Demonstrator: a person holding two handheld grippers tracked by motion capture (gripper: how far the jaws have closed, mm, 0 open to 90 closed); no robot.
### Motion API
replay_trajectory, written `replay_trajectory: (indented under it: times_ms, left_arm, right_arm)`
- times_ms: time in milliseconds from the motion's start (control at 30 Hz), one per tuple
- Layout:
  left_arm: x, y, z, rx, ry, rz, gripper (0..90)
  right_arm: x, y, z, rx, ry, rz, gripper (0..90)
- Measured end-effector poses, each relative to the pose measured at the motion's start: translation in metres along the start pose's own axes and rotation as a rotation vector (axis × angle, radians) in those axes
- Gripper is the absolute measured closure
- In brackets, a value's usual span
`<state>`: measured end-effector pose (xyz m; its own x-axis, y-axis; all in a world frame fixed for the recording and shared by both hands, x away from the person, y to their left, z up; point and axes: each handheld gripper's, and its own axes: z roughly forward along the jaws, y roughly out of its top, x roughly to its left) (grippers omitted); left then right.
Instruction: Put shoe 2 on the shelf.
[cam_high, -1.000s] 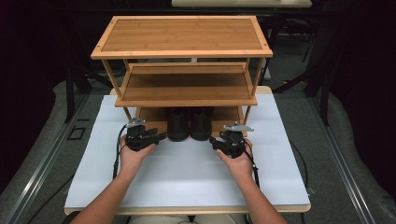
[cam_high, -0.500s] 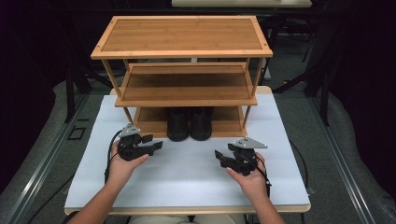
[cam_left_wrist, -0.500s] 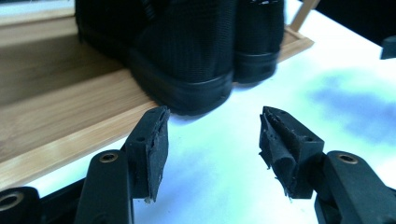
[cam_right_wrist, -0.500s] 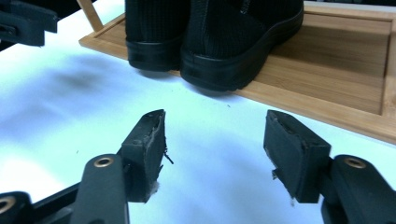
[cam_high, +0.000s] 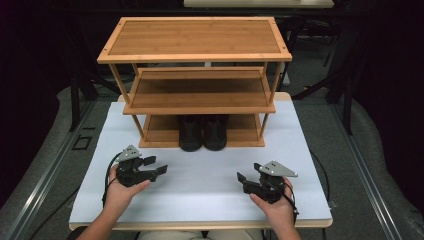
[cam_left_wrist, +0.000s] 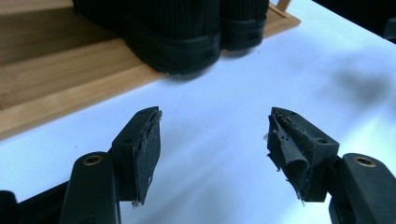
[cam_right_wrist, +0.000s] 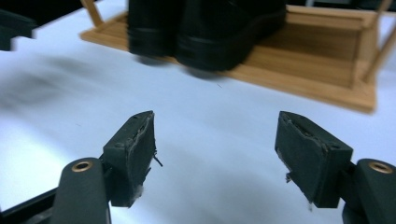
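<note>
Resting low over the white table top (cam_high: 200, 190), the left black two-jaw gripper (cam_high: 154, 169) sits in the person's left hand (cam_high: 120, 187) with its jaws spread wide and nothing between them. In the left gripper view the frayed pads (cam_left_wrist: 144, 144) stand well apart over bare white surface. Ahead of this gripper and a little to its right lies the pair of black shoes (cam_high: 202, 131), their toes poking past the front edge of the lowest board of the three-tier bamboo shelf rack (cam_high: 200, 55). In the left gripper view the shoes' ribbed black toes (cam_left_wrist: 187, 32) sit on the wooden board just beyond the jaws, apart from them.

Farther right, the right black two-jaw gripper (cam_high: 247, 181), topped by a grey three-cornered plate (cam_high: 277, 169), is held in the person's right hand (cam_high: 275, 205) near the table's front edge. Its jaws are also wide apart and hold nothing; the right gripper view shows the worn pads (cam_right_wrist: 135, 149) with white table between them. From this gripper the shoes lie ahead and to its left, and in its own view the black toes (cam_right_wrist: 205, 28) rest on the bamboo board, with a rack leg at the far right. The two grippers are well apart from each other.
</note>
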<state>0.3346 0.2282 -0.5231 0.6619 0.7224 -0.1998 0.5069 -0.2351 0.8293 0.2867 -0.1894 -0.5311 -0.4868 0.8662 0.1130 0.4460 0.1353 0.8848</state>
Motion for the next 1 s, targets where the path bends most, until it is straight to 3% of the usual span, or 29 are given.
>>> replay_trajectory:
  times_ms: [133, 167, 233, 267, 300, 400, 467, 800, 1000]
  left_arm:
    - [0.008, -0.015, 0.001, 0.003, 0.013, -0.015, 35.3]
    - [0.01, -0.018, 0.001, 0.008, 0.018, -0.019, 35.5]
    - [0.013, -0.019, 0.001, 0.015, 0.023, -0.024, 35.5]
    - [0.017, -0.022, 0.0, 0.027, 0.045, -0.023, 36.1]
    - [0.019, -0.024, 0.0, 0.029, 0.05, -0.03, 36.7]
    - [0.023, -0.027, 0.0, 0.032, 0.049, -0.063, 36.8]
    - [0.024, -0.027, 0.002, 0.04, 0.051, -0.059, 36.8]
    - [0.015, -0.028, 0.013, 0.086, 0.018, -0.031, 36.7]
    - [0.006, -0.028, 0.023, 0.1, -0.018, -0.018, 36.7]
  right_arm:
    - [-0.005, -0.013, 0.002, 0.046, -0.026, 0.037, 27.3]
    - [-0.006, -0.015, 0.002, 0.059, -0.01, 0.038, 27.3]
    - [-0.005, -0.017, 0.004, 0.055, -0.02, 0.039, 27.5]
    - [-0.006, -0.02, 0.005, 0.073, -0.013, 0.035, 28.7]
    - [-0.005, -0.02, 0.006, 0.082, -0.035, 0.03, 28.9]
    - [-0.005, -0.023, 0.008, 0.094, -0.043, 0.014, 29.8]
    - [-0.005, -0.024, 0.01, 0.101, -0.039, -0.001, 29.8]
    - [0.006, -0.026, 0.018, 0.148, -0.038, -0.082, 29.8]
    - [0.005, -0.026, 0.02, 0.148, -0.038, -0.078, 29.8]
